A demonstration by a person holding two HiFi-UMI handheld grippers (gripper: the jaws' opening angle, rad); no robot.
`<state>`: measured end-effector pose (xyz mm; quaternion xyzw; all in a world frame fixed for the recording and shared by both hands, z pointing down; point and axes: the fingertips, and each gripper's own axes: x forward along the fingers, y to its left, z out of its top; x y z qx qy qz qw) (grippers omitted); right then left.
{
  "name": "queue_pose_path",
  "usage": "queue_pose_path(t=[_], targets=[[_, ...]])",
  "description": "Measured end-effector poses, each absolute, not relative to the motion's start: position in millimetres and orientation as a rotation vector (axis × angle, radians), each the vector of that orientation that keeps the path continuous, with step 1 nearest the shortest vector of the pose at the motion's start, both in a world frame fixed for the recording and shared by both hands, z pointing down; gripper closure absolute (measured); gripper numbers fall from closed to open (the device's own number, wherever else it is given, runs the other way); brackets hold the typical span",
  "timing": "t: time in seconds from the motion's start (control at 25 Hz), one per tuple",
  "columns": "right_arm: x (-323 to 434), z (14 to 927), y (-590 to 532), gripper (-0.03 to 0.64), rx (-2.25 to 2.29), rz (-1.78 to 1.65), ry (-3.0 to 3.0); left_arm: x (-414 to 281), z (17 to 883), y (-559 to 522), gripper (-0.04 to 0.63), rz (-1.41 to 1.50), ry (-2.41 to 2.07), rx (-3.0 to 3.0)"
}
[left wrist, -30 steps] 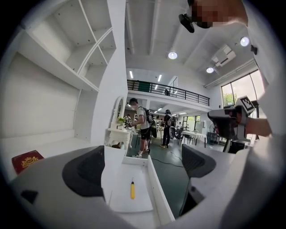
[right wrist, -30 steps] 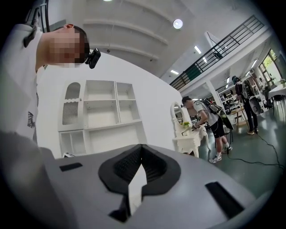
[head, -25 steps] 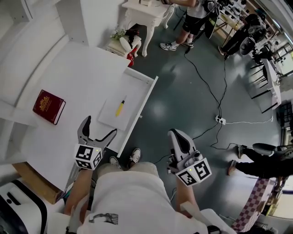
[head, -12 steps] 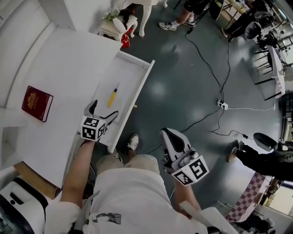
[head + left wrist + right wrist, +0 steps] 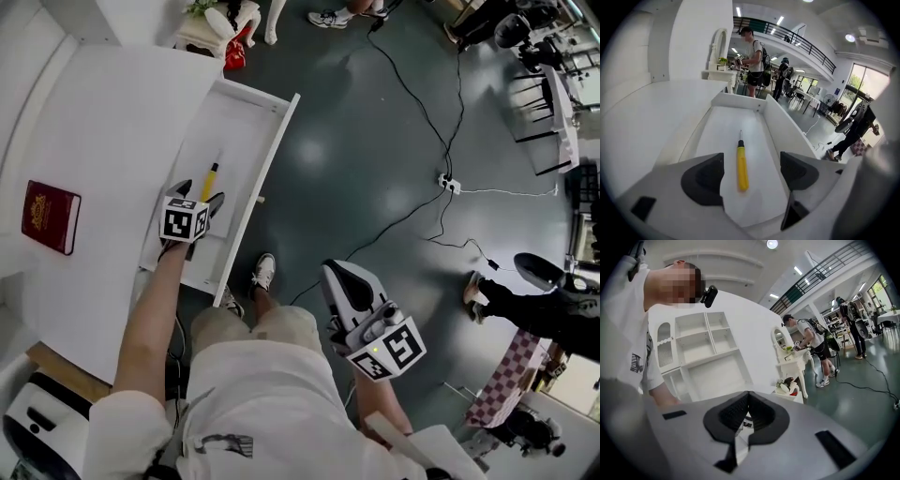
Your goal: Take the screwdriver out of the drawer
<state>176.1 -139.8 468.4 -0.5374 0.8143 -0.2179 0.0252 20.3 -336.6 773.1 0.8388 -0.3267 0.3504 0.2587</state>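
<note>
A yellow-handled screwdriver (image 5: 210,178) lies lengthwise on the floor of the pulled-out white drawer (image 5: 270,141), its metal tip pointing toward the far end. My left gripper (image 5: 199,194) reaches down into the drawer at the handle's near end. In the left gripper view the screwdriver (image 5: 742,168) lies between the two dark pads, and my left gripper (image 5: 751,174) is closing, with neither pad touching the handle. My right gripper (image 5: 339,274) hangs over the floor to the right of the drawer. In its own view my right gripper (image 5: 748,397) is shut with nothing in it.
A dark red book (image 5: 50,217) lies on the white desk top (image 5: 112,122) left of the drawer. On the grey floor lie black cables and a power strip (image 5: 448,184). White shelving (image 5: 705,350) stands behind. People stand at a white side table (image 5: 724,75) beyond the drawer.
My left gripper has dropped from beside the drawer's near end into the drawer, over the screwdriver's handle, and its jaws have narrowed. My right gripper has sunk slightly.
</note>
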Motion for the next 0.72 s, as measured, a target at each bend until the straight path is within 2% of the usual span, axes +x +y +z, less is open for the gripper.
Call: queue_pose_path(t=[0.12, 0.28, 0.36, 0.72], targets=[[178.3, 473.2, -139.1, 0.607, -1.678, -0.685, 2.520, 21.0, 790.0, -351.1, 0.229, 1.017, -0.883, 2.251], [183.8, 475.6, -136.7, 0.607, -1.717, -0.701, 2.514, 28.0, 806.9, -362.0, 0.317, 1.125, -0.849, 2.231], [186.6, 476.0, -137.4, 0.607, -1.731, -0.708, 2.506, 27.4, 815.5, -365.3, 0.337, 1.190, -0.837, 2.219], [197.4, 482.3, -137.4, 0.607, -1.773, -0.725, 2.470, 21.5, 835.4, -366.0, 0.368, 1.278, -0.864, 2.175]])
